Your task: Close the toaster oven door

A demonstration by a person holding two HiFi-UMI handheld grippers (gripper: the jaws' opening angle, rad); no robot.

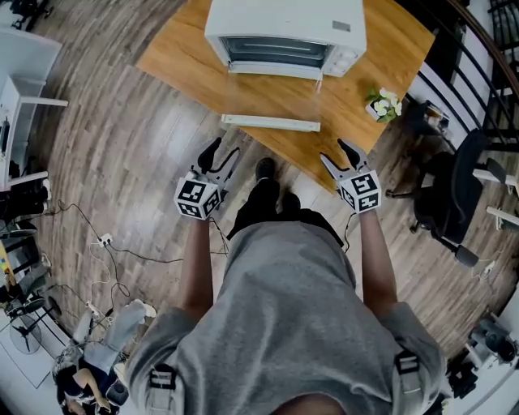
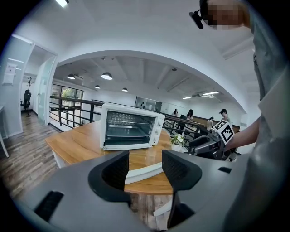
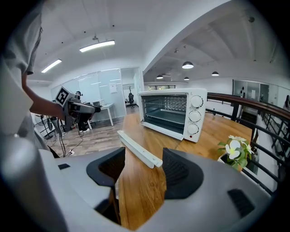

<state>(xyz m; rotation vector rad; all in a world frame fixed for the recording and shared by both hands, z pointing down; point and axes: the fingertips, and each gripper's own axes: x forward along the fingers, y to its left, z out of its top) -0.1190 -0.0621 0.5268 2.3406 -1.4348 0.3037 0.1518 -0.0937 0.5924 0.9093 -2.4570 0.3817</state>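
We read no text, brand or number anywhere. Toaster oven [image 1: 284,24], 12 o'clock: marks round dials [image 3: 195,116] too small. Left marker cube [image 1: 197,198], 9 o'clock, right marker cube [image 1: 360,191], 3 o'clock: black-white square patterns only.

A flowering plant [image 1: 383,103] sits on the wooden table [image 1: 174,53].

White toaster oven [image 1: 284,32] sits at 12 o'clock, glass door [image 1: 272,97] dropped flat open, white handle [image 1: 270,122] at its 6 o'clock edge.
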